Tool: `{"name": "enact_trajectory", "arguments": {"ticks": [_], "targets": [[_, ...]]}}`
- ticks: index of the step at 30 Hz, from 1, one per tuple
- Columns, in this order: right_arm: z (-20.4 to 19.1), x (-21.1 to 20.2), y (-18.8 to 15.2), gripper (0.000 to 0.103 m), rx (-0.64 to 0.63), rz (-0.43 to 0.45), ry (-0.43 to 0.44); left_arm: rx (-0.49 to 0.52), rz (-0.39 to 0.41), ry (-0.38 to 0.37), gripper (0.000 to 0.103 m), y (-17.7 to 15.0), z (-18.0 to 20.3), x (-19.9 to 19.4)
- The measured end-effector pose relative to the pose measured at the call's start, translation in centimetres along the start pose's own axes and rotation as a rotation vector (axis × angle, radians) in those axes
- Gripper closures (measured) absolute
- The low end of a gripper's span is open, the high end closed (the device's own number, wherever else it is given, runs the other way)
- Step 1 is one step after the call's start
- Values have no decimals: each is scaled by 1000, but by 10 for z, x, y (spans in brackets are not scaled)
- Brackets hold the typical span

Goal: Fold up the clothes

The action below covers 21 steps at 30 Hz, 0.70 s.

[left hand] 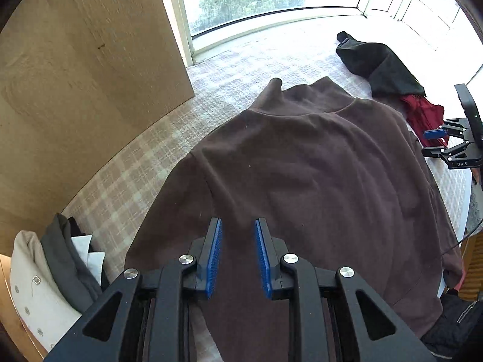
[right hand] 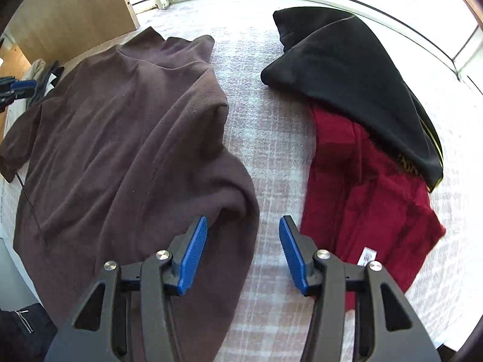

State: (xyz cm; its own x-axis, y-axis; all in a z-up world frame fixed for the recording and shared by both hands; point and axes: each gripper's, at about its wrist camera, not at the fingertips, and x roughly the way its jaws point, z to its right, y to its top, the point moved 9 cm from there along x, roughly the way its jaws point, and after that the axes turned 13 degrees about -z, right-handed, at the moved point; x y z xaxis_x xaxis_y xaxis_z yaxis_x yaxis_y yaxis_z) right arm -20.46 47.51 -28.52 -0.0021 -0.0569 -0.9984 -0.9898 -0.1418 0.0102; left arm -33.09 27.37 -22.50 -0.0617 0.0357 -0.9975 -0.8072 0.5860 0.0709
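Note:
A dark brown fleece top (left hand: 302, 181) lies spread on the checked cloth surface, collar toward the window. It also shows in the right wrist view (right hand: 120, 150), with its right sleeve folded inward. My left gripper (left hand: 238, 226) hovers over the top's lower part, its jaws open and empty. My right gripper (right hand: 243, 226) is open and empty over the top's right edge, between it and a red garment (right hand: 362, 196). The right gripper also shows in the left wrist view (left hand: 437, 141). The left gripper also shows at the left edge of the right wrist view (right hand: 18, 87).
A black garment (right hand: 347, 75) lies over the red one at the right. A pile of white and grey clothes (left hand: 51, 271) sits at the left edge. A wooden panel (left hand: 75, 90) stands at the left, windows behind. A dark jacket (right hand: 21, 331) lies at the near edge.

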Motion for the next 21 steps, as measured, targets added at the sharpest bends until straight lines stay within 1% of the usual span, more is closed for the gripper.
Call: {"name": "enact_trajectory", "arguments": {"ticks": [2,4,5,7,9,11,13,15,16,17,18,19,20,21], "targets": [[1,13,10,53,-30,-23,38,-6,-21,25,81,11,-4,17],[-2,20,16,54,-52,-36,74,-22,-40,29,81,20,-8,28],[-7,20,15,65,-72,-37,100,-26,-44,24,81,25,-9,31],[-19,18,12,95,-115,-40,158,-17,-45,31,81,33,-9,35],[-20,8,6,95,-134,-16,158,4,-45,58,81,41,-9,36],[-8,-10,-3,96,-123,8,159,12,-42,67,81,48,-9,36],[26,-26,-14,96,-1,23,163,28,-48,72,81,56,-8,36],[51,-22,-34,96,81,-36,123,52,-56,82,79,64,-5,39],[55,-20,-41,96,81,-58,65,67,-62,78,79,69,-2,41],[55,-18,-44,95,57,-68,-24,78,-68,74,79,74,0,44],[53,-20,-42,95,40,-56,-73,86,-75,71,78,80,3,47],[49,-25,-36,94,29,-24,-90,96,-82,69,78,85,6,49],[44,-30,-29,88,29,5,-77,110,-89,72,78,89,8,52],[40,-35,-18,82,37,31,-38,122,-93,77,78,93,9,55]]}}
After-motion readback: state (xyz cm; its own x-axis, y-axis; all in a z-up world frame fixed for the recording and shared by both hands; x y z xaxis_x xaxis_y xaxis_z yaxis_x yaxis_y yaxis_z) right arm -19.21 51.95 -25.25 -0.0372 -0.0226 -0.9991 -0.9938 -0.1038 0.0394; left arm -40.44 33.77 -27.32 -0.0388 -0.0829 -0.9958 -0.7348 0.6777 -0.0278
